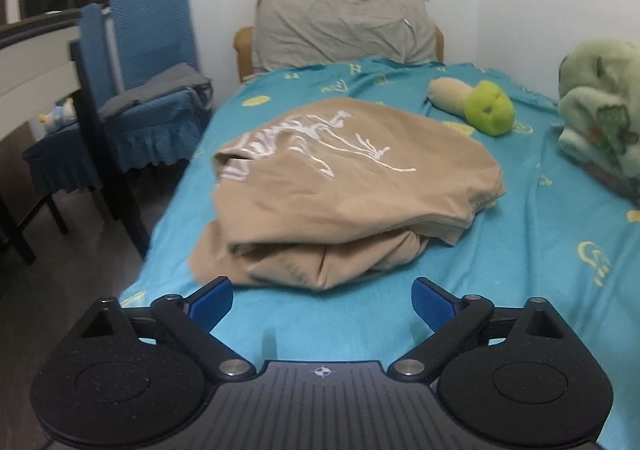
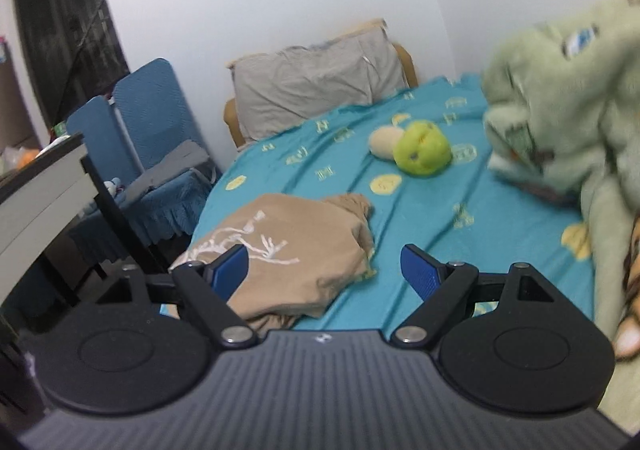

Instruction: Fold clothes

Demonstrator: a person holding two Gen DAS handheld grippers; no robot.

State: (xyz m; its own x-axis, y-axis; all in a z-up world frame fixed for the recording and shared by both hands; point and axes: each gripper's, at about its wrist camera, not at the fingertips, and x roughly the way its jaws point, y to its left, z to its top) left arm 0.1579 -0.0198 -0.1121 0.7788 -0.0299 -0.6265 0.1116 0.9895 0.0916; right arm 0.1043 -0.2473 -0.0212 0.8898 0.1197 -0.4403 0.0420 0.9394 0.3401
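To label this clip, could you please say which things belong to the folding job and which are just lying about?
Job: tan shirt, left gripper, right gripper.
Lying about: grey pillow, green plush toy, green blanket, blue chair.

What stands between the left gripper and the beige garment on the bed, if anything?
Nothing visible does. The left gripper is open and empty, and only bare turquoise bedsheet lies between its fingers and the near edge of the beige garment. The green plush toy and the green blanket lie farther back on the right.
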